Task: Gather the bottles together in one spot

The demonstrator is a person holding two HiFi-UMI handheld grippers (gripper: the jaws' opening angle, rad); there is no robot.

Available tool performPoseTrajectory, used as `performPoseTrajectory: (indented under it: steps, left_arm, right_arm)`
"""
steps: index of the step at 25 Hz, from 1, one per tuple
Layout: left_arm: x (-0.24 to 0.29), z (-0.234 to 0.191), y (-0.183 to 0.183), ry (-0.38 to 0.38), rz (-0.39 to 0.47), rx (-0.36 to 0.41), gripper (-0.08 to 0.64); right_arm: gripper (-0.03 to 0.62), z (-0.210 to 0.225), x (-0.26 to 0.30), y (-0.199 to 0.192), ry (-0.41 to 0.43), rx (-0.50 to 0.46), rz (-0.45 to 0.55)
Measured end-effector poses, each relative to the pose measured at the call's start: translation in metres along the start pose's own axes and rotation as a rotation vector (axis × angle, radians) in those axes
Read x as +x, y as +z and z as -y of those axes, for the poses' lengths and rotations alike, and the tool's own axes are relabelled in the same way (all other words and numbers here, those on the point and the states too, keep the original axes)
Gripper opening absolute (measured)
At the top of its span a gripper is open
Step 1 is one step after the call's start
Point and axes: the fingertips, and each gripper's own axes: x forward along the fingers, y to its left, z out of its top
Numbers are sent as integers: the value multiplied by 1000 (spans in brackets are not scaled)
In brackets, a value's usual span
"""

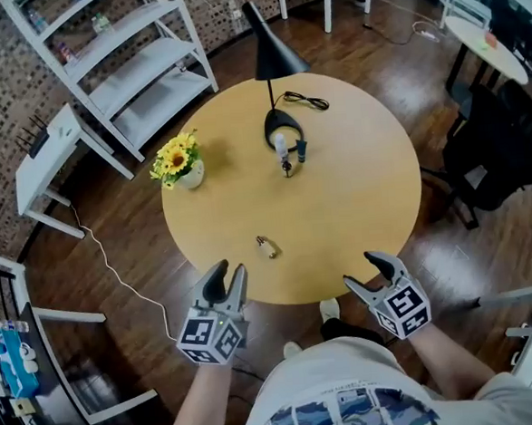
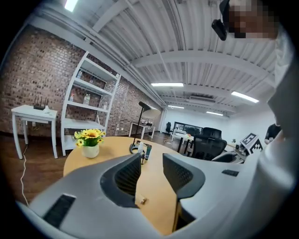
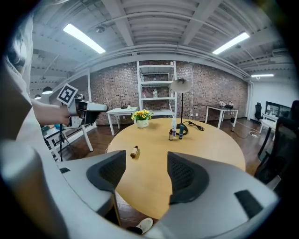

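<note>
The little brown bottle (image 1: 267, 247) lies on its side on the round desk (image 1: 364, 191). It is far from the lamp (image 1: 282, 124), on the person's side of it. It is round, so I think it could roll away if a claw bumps it before it pinches it. It is also not far from the desk's edge, so a hard push might send it to the floor.

Three more bottles stand right by the lamp's foot: a white bottle (image 1: 280, 144), a blue-green bottle (image 1: 301, 150) and a tiny dark bottle (image 1: 287, 168). They stand close together. I think setting the brown bottle down too near them could tip one over, most of all the tiny one.

The left claw (image 1: 230, 269) hangs just off the desk's edge, on the person's side of the lamp and a bit to the left. It points toward the lamp. Its jaws are spread apart and hold nothing. The brown bottle is ahead of it and not touched.

The right claw (image 1: 365, 273) hangs the same way, a bit to the right of the lamp. It is spread and empty too. Both arms are bent and low, close to the person's body.
</note>
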Motion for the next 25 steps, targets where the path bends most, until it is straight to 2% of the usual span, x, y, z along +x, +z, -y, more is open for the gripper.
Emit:
performPoseTrajectory:
  steps: [4,9,15,25]
  left_arm:
    - [-71,-6,-24,32,-33,-18,137]
    - [-123,3,-54,-15,-75,-34,137]
    - [-156,17,-71,-63,-102,-41,138]
    - [-175,36,-94,-130,-143,-39,138]
  right_arm:
    - [301,-42,-14,4,-32,1,21]
    - [301,-86,-37,-6,-77,2,25]
    - [301,-120,-66,-27,-138,19,3]
    - [301,-146,-91,-40,-168,12,-25]
